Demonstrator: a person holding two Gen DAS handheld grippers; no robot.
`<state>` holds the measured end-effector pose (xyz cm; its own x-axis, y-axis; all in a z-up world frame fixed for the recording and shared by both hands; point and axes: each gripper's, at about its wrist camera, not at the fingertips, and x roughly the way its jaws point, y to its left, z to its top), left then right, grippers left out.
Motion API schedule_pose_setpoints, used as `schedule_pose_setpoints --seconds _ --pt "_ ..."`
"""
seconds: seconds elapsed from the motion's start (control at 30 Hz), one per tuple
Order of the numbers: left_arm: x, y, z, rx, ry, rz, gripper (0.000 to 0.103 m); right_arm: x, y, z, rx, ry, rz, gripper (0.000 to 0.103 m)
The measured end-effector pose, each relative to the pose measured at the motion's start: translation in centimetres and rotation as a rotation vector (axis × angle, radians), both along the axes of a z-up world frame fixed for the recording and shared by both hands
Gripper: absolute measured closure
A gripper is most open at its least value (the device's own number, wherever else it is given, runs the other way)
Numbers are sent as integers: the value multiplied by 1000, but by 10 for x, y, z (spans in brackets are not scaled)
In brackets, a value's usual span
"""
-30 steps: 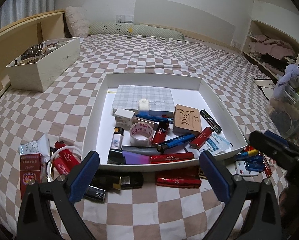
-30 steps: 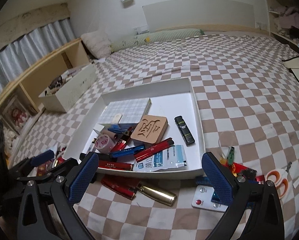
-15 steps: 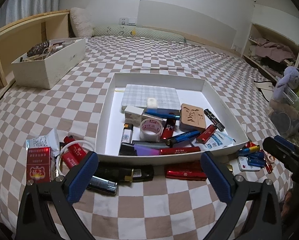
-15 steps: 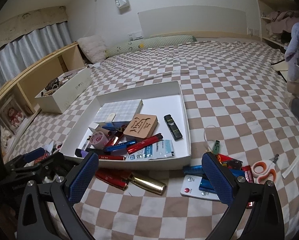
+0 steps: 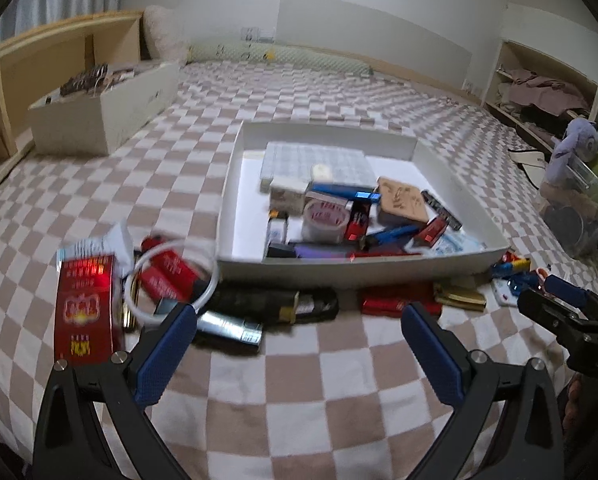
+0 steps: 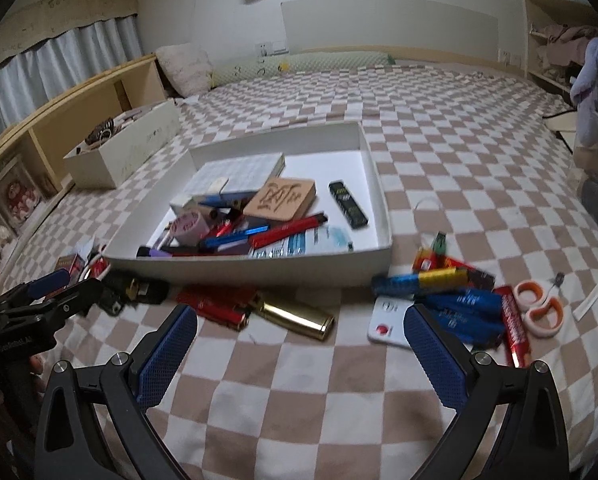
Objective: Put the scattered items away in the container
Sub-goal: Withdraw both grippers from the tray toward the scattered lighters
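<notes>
A shallow white tray (image 5: 355, 270) (image 6: 259, 268) lies on the checked bedspread, holding a checked notebook, a tape roll, a wooden block and several pens and lighters. In front of it lie loose items: a red cigarette pack (image 5: 84, 306), a white ring (image 5: 171, 280), a black case (image 5: 275, 300), a silver lighter (image 5: 229, 328), a red lighter (image 5: 399, 300) (image 6: 215, 306) and a gold lighter (image 6: 295, 316). Blue pens (image 6: 459, 312), a white card (image 6: 389, 322) and orange-handled scissors (image 6: 539, 308) lie right of the tray. My left gripper (image 5: 299, 332) and right gripper (image 6: 299, 332) both stand open and empty above the bedspread.
A cream box (image 5: 103, 108) of odds and ends stands at the back left by a wooden shelf. On the right are a clear bin (image 5: 579, 208) with a purple plush toy and shelves with clothes. The right gripper shows in the left view (image 5: 567, 312).
Both grippers have pulled back and dropped lower, so the tray looks farther off and more loose items in front of it show. Both stay open.
</notes>
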<state>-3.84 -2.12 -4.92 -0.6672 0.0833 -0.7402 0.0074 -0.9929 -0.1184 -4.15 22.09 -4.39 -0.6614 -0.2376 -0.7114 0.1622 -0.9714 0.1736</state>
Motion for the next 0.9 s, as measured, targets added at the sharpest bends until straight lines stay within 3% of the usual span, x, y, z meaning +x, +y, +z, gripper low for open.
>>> schedule_pose_setpoints --seconds 0.2,0.33,0.6,0.9 --pt "11 -20 -17 49 -33 29 0 7 -5 -15 7 -32 9 0" --pt "19 -26 -25 35 -29 47 0 11 -7 -24 2 -49 14 0" --pt "37 -23 -43 56 -29 -64 0 17 -10 -38 3 -77 31 0" --pt "31 -21 -53 -53 20 -108 0 20 -8 -48 -2 -81 36 0"
